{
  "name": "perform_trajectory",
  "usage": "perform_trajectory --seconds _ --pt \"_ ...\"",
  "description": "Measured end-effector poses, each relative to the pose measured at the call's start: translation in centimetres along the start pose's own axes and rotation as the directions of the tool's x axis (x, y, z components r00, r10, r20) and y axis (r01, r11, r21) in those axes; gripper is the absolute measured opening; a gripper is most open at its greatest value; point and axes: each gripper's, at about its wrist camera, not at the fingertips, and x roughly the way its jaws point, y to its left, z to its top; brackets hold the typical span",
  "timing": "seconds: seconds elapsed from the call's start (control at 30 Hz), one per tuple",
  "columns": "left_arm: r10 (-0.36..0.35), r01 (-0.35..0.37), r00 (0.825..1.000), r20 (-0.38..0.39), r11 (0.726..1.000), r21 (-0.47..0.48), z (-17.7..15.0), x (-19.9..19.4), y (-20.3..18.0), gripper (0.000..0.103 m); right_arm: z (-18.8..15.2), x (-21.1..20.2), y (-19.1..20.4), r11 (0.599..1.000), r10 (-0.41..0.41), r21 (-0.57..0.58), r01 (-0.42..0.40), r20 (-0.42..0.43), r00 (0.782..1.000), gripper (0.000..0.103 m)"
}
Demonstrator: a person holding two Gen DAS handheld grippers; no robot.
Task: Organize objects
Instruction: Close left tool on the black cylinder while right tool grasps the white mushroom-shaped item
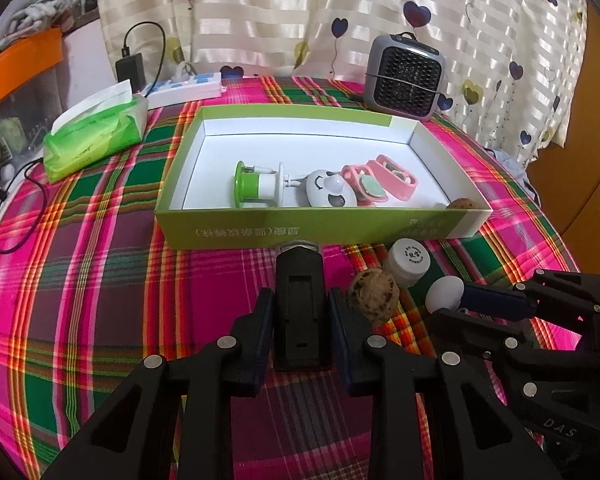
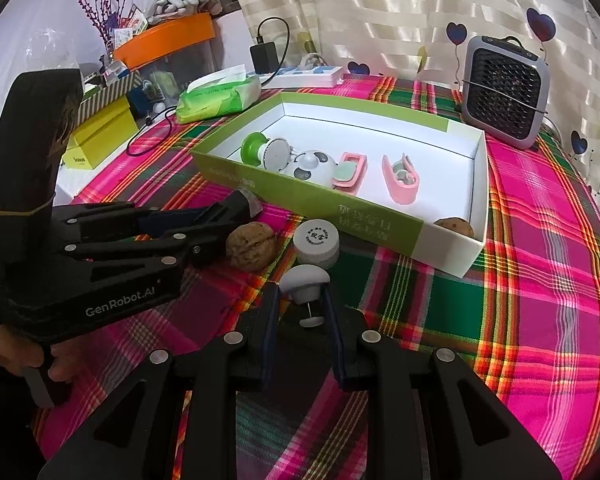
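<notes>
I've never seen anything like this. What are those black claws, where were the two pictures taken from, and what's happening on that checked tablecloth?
There is no robot here. A person holds a hand tool with two jaws in each hand, and a wide-angle camera on each tool looks along its jaws. One picture comes from the left tool, the other from the right.

The left gripper is closed on a black oblong gadget. The right gripper pinches a white mushroom-shaped piece.

On the tablecloth lie a walnut and a small white bottle. Beside them is a green box that already holds small toys and a second walnut.
</notes>
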Motion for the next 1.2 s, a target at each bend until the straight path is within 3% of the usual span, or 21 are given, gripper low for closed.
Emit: perform_trajectory --seconds 1.2 --pt "-0.039 0.038 0.989 0.14 0.999 0.008 -1.0 -6.6 -2.1 0.025 0.2 -5.7 1.6 1.0 -0.022 0.013 0.021 0.147 0.989 0.024"
